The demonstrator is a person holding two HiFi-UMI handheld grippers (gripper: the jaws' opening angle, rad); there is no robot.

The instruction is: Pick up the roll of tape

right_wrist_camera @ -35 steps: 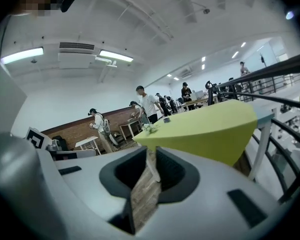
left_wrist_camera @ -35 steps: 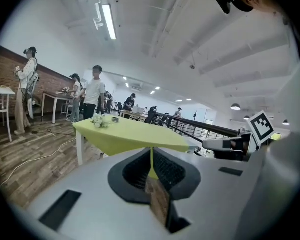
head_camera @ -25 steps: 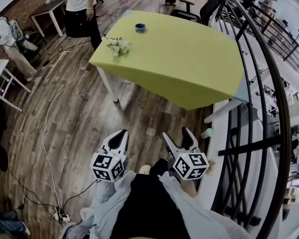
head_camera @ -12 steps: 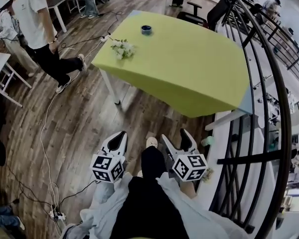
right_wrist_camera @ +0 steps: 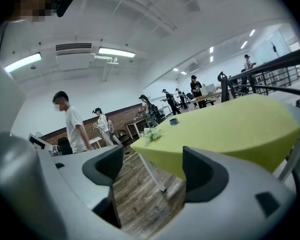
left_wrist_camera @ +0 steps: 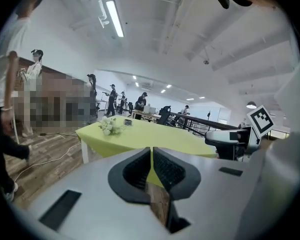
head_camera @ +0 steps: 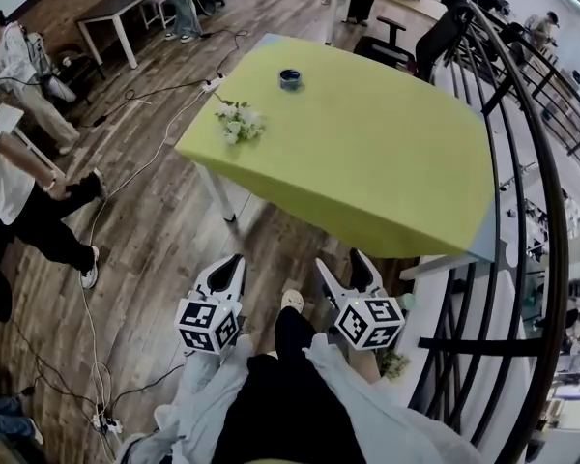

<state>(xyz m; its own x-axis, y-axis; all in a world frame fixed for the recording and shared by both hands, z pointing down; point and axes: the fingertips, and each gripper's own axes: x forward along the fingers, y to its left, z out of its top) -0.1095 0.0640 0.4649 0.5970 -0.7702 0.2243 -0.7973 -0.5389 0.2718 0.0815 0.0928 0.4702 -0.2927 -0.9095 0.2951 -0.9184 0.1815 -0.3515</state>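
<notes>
The roll of tape (head_camera: 290, 79) sits on the far side of the yellow-green tabletop (head_camera: 387, 162), at about 12 o'clock from both grippers in the head view and well apart from them. Neither gripper is over the tabletop yet; both are above the wooden floor.

The left gripper (head_camera: 235, 259) has its fingers closed together with nothing between them. The right gripper (head_camera: 340, 259) has its fingers spread wide and empty; they have just been closing a little.

The main risk is probably the reach. The roll lies near the far edge, so a stretch across from the near side could push it along the cloth, or off the edge, instead of straddling it.

If the right fingers narrow much more, they may land on top of the roll, not around it (the left, closed as it is, could only nudge it).

A bunch of white flowers (head_camera: 239, 122) lies at about 7 o'clock from the roll. A low sweep from the left could drag them.

Walking round to the left brings in loose cables (head_camera: 89, 249) on the floor and a passing person (head_camera: 24, 206). The railing (head_camera: 551, 220) crowds the right.
</notes>
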